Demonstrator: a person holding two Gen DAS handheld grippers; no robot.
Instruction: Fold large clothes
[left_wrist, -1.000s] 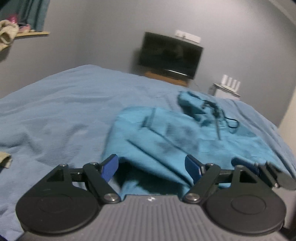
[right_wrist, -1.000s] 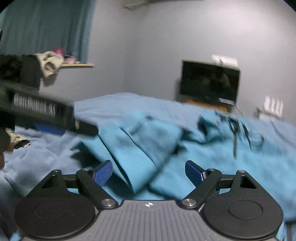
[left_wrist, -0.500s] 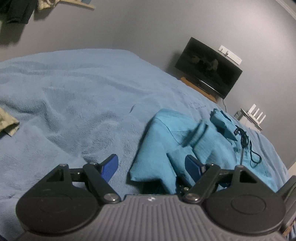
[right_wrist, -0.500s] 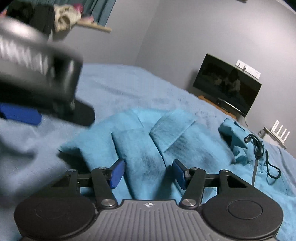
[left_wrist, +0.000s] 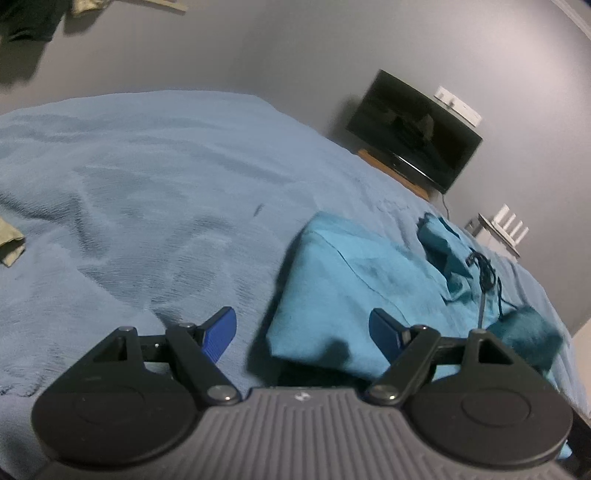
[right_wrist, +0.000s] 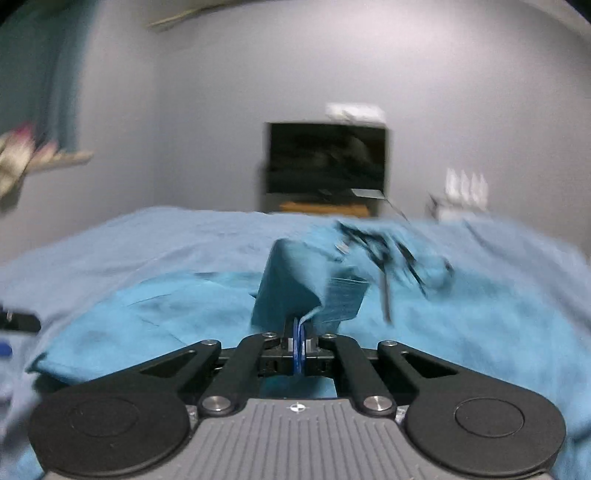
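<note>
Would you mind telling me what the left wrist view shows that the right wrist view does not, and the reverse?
Only the left wrist view shows the open left tongs over the teal garment's near edge, plus an olive cloth scrap. Only the right wrist view shows the right tongs shut on a raised teal fold, and a white label. Both show the light blue bedspread and black television.

The room is dim, lit evenly and coldly, with soft shadow under the near edge of the teal garment. The fisheye bends the wall and bed toward the edges. The left wrist view is fairly sharp; the right wrist view is smeared, the television and garment streaked.
</note>
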